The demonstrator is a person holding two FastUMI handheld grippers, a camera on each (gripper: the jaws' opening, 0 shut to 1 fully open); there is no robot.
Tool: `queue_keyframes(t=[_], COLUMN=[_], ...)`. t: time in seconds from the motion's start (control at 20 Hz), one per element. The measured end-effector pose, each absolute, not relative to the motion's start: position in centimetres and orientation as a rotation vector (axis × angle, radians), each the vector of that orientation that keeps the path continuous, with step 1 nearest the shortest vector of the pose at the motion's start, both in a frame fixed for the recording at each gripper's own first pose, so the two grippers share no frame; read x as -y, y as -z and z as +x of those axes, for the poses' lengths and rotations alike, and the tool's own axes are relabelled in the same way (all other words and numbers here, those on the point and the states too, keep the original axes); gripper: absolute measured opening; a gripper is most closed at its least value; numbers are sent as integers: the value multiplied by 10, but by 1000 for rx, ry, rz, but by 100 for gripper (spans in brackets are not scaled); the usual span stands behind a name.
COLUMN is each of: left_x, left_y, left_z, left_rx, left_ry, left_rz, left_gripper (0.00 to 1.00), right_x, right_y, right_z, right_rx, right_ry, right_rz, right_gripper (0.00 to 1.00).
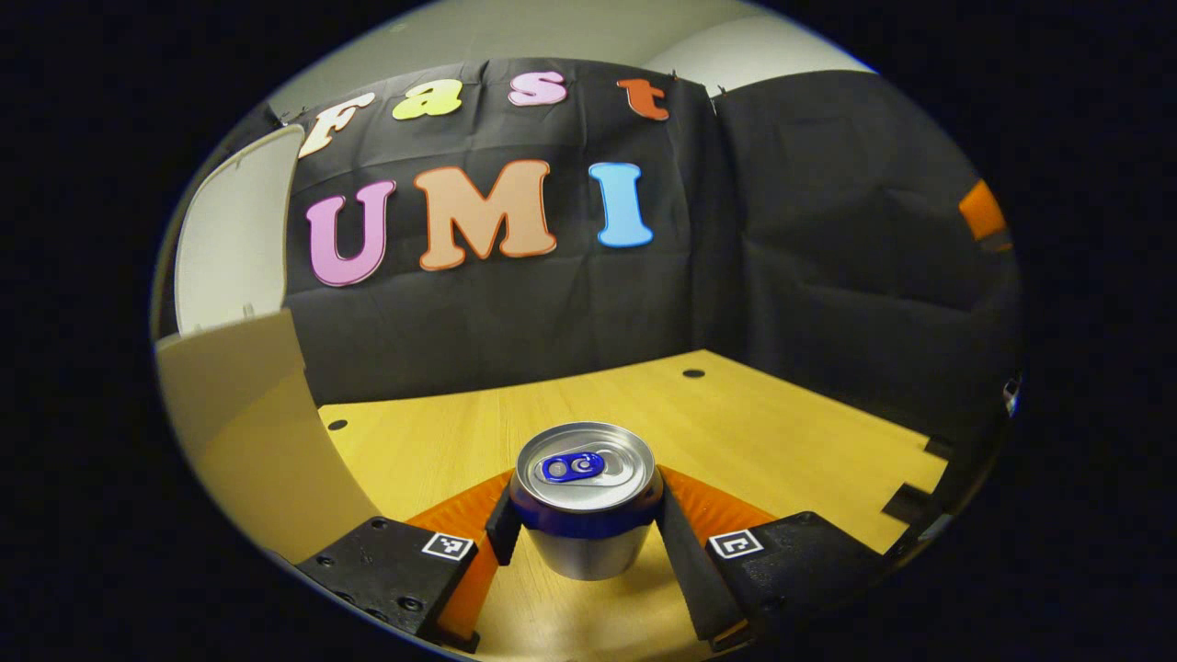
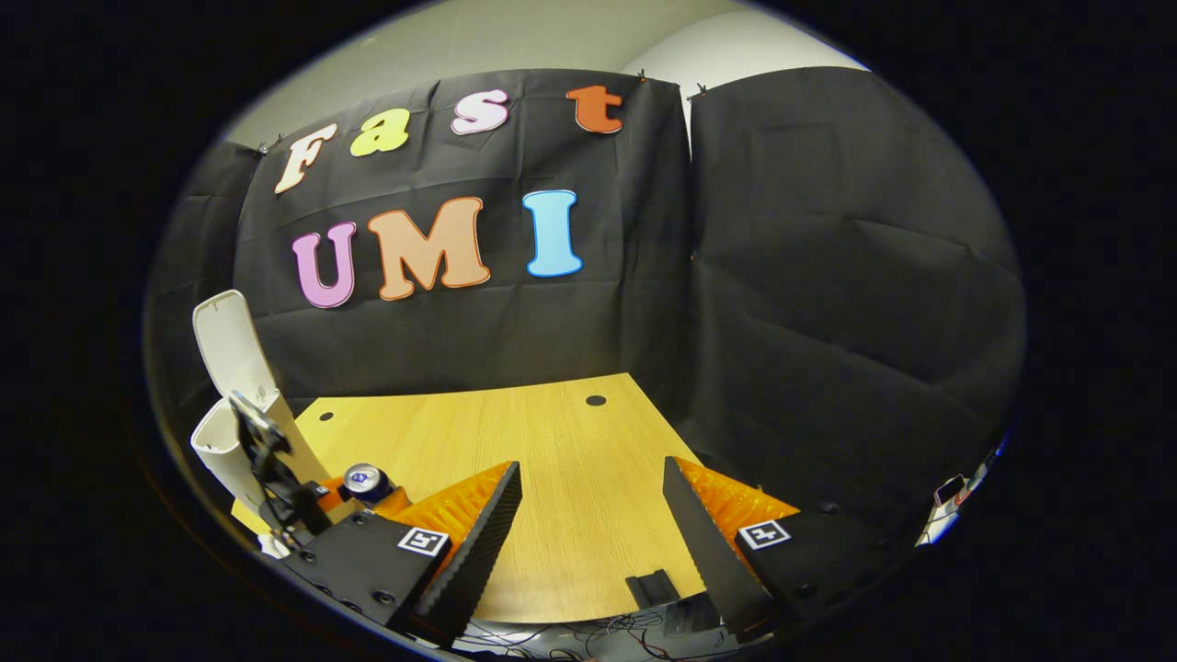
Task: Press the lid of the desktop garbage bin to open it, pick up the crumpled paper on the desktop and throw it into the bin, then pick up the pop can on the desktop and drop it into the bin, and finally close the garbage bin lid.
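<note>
Left gripper view. Nearest the camera, the left gripper (image 1: 586, 524) has its two fingers closed against opposite sides of the pop can (image 1: 586, 496), one finger (image 1: 504, 526) pressing its left wall and the other on its right wall. The can stands upright, its silver top and blue pull tab facing up, its lower body between the fingers; whether its base touches the desktop (image 1: 772, 414) or is just lifted cannot be told. To the left of the can, and a little farther off, rises the pale wall of the garbage bin (image 1: 248, 432). Above the bin body its lid (image 1: 234, 239) stands raised, so the bin is open. Beyond the can the wooden desktop runs back to the black cloth wall (image 1: 828, 257), with two small dark holes in the boards behind the can.

Right gripper view. Nearest the camera, the right gripper (image 2: 591, 519) has its fingers spread well apart, with bare desktop (image 2: 588, 478) between them and nothing held. Farther off to the left of this gripper, the pop can (image 2: 365, 480) appears small, seen from above, held in the left gripper (image 2: 363, 492). Just left of the can stands the garbage bin (image 2: 221, 450), with its lid (image 2: 230, 345) tilted upright and open. A dark bracket-like part (image 2: 267, 460) stands in front of the bin. Loose cables (image 2: 588, 634) lie below the desktop's near edge. The black cloth wall (image 2: 828, 276) closes the scene behind the desktop.
</note>
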State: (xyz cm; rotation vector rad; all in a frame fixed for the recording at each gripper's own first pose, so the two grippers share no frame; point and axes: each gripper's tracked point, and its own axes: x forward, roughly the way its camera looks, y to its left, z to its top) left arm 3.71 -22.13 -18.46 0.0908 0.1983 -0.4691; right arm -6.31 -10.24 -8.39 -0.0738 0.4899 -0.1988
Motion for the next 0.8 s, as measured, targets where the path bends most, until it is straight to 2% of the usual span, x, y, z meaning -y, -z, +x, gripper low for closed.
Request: queue_keyframes(t=[0.2,0.35,0.6,0.8], left_x=[204,172,79,8], left_y=[84,30,-21,-19], left_z=[27,29,41,49], left_rx=[-68,0,74,54], left_ry=[466,409,184,-2], left_rz=[41,21,60,151], left_gripper=[77,76,77,77], right_x=[99,89,66,65], right_y=[84,90,96,101], right_z=[-55,-41,-13,-1], right_rx=[-462,-459,-431,-431], right_ry=[164,110,2,-30], right_rz=[-89,-75,-7,7], right_gripper=[98,98,98,98])
